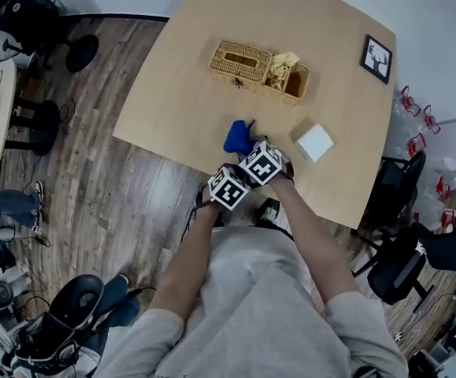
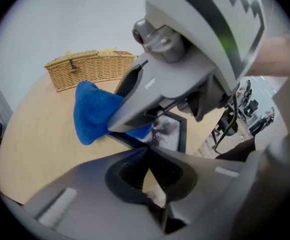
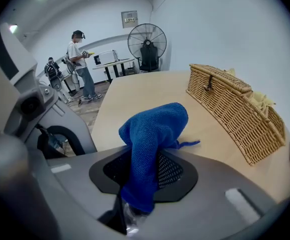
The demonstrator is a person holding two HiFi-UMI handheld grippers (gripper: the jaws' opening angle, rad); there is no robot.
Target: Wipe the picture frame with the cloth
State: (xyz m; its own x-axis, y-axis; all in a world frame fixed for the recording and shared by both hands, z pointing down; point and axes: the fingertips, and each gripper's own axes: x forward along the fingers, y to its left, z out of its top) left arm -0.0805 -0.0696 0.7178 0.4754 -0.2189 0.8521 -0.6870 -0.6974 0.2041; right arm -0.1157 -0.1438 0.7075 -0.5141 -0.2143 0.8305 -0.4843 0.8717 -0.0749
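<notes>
We note a blue cloth (image 3: pixel 152 134), a black-bordered picture frame (image 2: pixel 181 134), a tan woven-pattern basket (image 1: pixel 243 60), a white box (image 1: pixel 314 142) and a pale tan table (image 1: pixel 180 93).

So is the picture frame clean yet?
Not yet. Done: the cloth is clamped in the right tongs. In hand: it's at the table's near edge; the left tongs are shut, empty. Left: all the wiping; the picture frame sits untouched at the far corner.
</notes>
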